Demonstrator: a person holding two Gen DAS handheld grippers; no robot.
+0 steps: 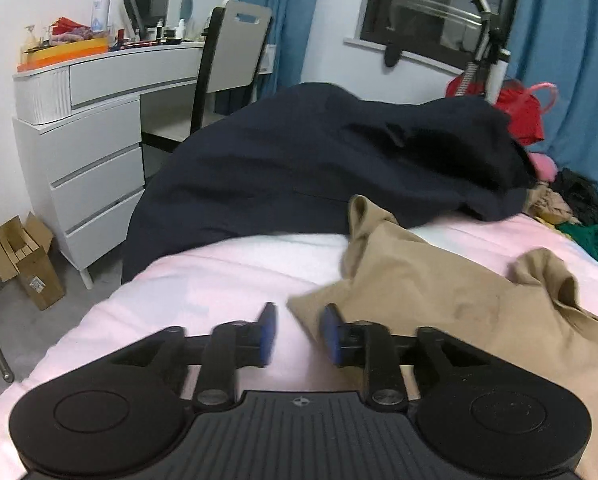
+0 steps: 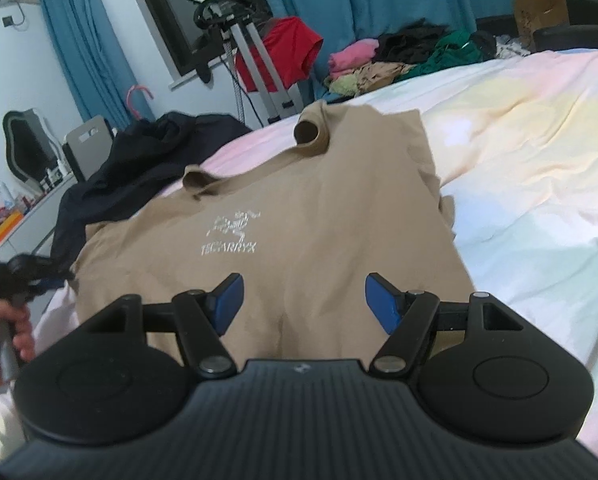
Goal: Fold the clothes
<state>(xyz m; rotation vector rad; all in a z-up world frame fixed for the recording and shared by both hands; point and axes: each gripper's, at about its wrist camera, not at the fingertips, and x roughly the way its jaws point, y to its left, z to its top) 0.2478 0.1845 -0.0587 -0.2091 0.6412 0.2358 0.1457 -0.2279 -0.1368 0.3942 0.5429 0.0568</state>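
A tan T-shirt (image 2: 283,240) with a white logo lies spread on the pale bed sheet (image 2: 519,168), its sleeves bunched at the far side. My right gripper (image 2: 303,304) hovers over the shirt's near hem, open, with nothing between its blue pads. In the left wrist view the same tan shirt (image 1: 459,292) fills the right side. My left gripper (image 1: 297,334) is open just above the sheet, and the shirt's left corner lies in the gap between its pads, not clamped. The left gripper (image 2: 23,272) also shows at the left edge of the right view, held by a hand (image 2: 3,332).
A dark navy garment (image 1: 319,160) lies heaped at the bed's far left edge. A pile of mixed clothes (image 2: 399,60) sits at the far end. A white dresser (image 1: 79,152), a chair (image 1: 227,60) and a cardboard box (image 1: 23,256) stand left of the bed.
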